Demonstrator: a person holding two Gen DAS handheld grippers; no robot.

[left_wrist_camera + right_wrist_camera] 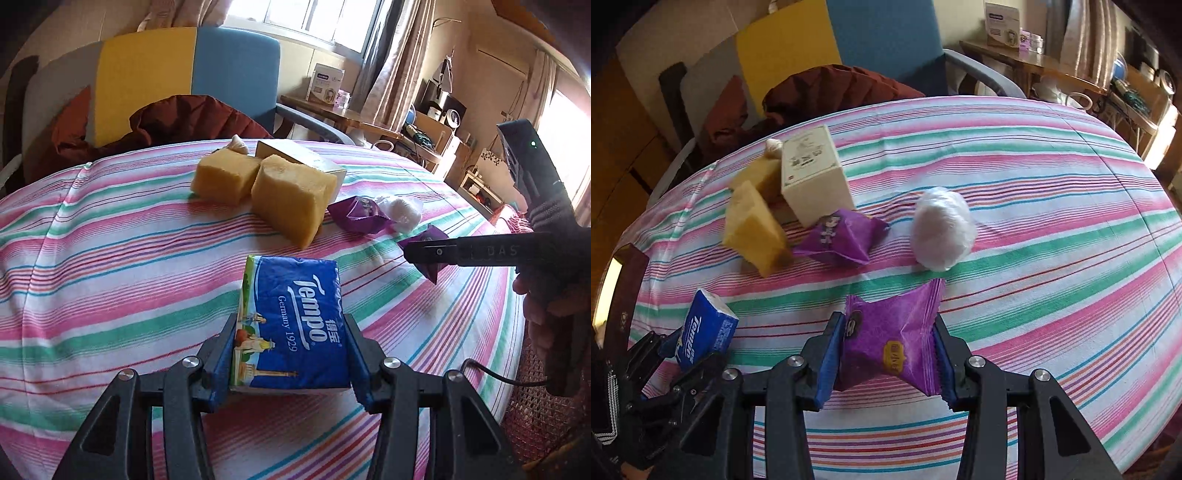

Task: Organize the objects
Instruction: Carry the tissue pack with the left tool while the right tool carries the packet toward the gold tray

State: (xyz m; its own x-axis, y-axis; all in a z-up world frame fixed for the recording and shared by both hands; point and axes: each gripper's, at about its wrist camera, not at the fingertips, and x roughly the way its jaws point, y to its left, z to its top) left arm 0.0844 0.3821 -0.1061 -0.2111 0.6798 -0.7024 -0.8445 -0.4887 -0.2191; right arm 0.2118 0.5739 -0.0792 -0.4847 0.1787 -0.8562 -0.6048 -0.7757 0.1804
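Observation:
My left gripper (291, 328) is shut on a blue Tempo tissue pack (295, 317), held above the striped tablecloth (110, 258); the pack also shows in the right wrist view (705, 332). My right gripper (886, 332) is shut on a purple snack packet (894, 343), seen from the side in the left wrist view (428, 266). On the cloth lie two yellow sponge blocks (291, 195) (225, 177), a second purple packet (842, 236), a white plastic-wrapped ball (942, 232), a cream box (812, 173) and a garlic bulb (238, 144).
A chair with yellow and blue back panels (184, 70) holds a dark red jacket (177, 118) behind the table. A wooden side table with a carton (325, 83) stands at the back right. The table edge drops off at the right (517, 332).

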